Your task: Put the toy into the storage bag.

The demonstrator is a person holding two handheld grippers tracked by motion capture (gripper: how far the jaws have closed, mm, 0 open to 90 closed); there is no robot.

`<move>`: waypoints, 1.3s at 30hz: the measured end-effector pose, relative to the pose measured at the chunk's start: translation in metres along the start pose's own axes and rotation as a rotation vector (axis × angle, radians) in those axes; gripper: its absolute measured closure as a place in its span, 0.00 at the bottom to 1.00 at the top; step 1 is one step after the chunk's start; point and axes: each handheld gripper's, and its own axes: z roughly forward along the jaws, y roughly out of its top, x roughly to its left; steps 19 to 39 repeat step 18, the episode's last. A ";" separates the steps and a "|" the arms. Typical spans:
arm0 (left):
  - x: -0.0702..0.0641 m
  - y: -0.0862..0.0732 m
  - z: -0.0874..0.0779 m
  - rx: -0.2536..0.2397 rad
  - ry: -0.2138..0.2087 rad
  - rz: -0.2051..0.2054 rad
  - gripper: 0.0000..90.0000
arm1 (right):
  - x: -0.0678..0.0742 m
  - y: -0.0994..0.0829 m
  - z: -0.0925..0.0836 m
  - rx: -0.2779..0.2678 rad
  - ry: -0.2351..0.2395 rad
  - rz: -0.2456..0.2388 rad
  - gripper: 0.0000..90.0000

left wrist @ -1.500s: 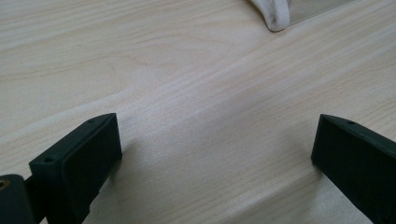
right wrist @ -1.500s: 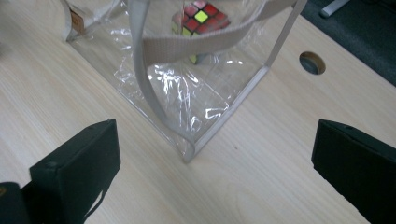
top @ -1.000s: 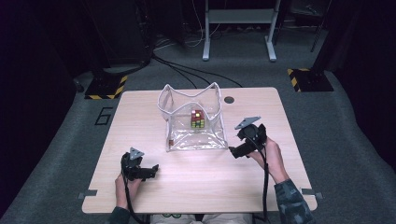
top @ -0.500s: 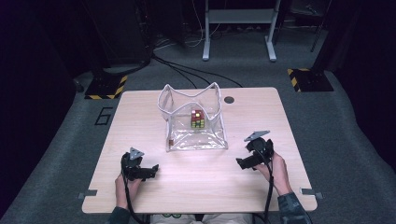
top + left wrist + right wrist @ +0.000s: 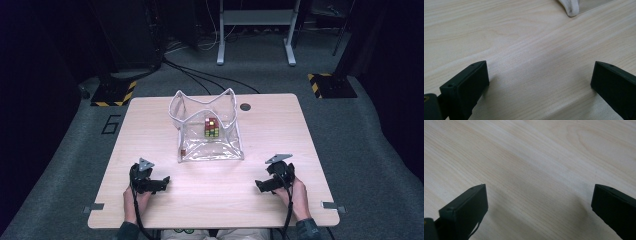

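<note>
High view: a clear pouch (image 5: 210, 137) stands at mid-table with a coloured cube (image 5: 211, 127) inside; the left gripper (image 5: 162, 181) rests near-left of it and the right gripper (image 5: 260, 185) near-right, both well apart from it on the table (image 5: 280, 120).

Left gripper view: jaws spread wide over bare wood, holding nothing, the pouch's corner (image 5: 571, 7) far ahead to the right.

Right gripper view: jaws likewise spread wide and empty over bare wood.

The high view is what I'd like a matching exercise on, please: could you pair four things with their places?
1. clear pouch
2. puzzle cube
3. left gripper
4. right gripper

a. inside the pouch
b. near edge, left of the table
c. middle of the table
d. near edge, right of the table

Pairs: 1-c, 2-a, 3-b, 4-d
</note>
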 end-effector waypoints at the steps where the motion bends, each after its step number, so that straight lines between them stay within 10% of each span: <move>1: 0.000 0.000 0.000 0.001 -0.001 -0.002 0.01 | 0.000 -0.003 0.002 -0.007 0.004 -0.001 0.00; 10: 0.000 0.000 0.000 -0.001 0.000 -0.001 0.01 | 0.002 -0.027 0.004 -0.158 -0.025 0.004 0.00; 39: 0.000 0.000 0.000 -0.001 0.000 -0.001 0.02 | 0.003 -0.027 0.004 -0.156 -0.026 0.013 0.00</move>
